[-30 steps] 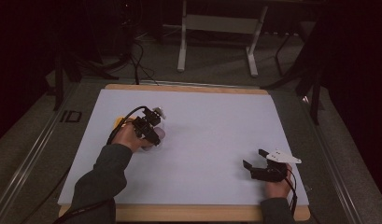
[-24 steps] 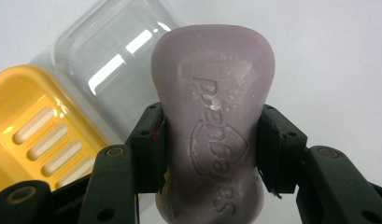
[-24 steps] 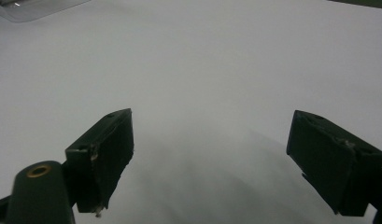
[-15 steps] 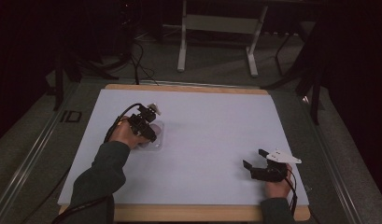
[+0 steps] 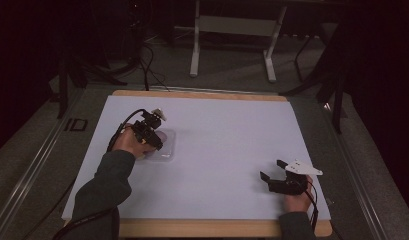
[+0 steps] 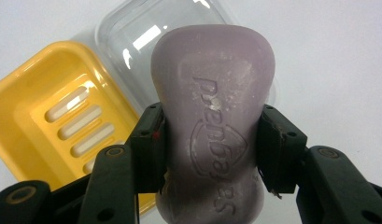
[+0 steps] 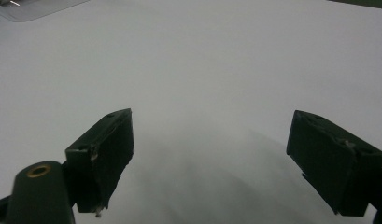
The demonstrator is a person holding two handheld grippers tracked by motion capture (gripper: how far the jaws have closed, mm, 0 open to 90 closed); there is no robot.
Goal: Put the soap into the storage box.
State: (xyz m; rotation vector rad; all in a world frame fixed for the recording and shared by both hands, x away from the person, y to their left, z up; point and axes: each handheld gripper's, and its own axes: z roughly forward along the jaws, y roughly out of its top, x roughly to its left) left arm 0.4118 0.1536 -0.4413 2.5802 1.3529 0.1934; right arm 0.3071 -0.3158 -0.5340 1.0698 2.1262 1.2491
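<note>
Gripping a purple bar of soap (image 6: 212, 126) across its narrow waist, the left tongs (image 6: 212, 154) press one black pad against each side of the bar, which carries an embossed crest and lettering on its upper face. Seen in the left gripper view, the soap hangs above a clear plastic lid (image 6: 132, 37) lying hollow side up on the white sheet, and the far end of the bar overlaps that lid. Just beside the lid, touching or nearly touching it, sits a yellow soap dish (image 6: 34, 116) with slotted drain openings in its floor; the soap is not in the dish. From the high view, the left tongs (image 5: 153, 141) sit over the lid (image 5: 167, 145) in the left half of the white-covered desk (image 5: 232, 130), with the person's sleeve (image 5: 104, 185) running back to the near edge. The right tongs (image 5: 272, 172) rest on the desk well apart from the lid, near the near right corner. Their jaws stand wide with nothing between them, as the right gripper view (image 7: 209, 158) confirms against bare white surface.
</note>
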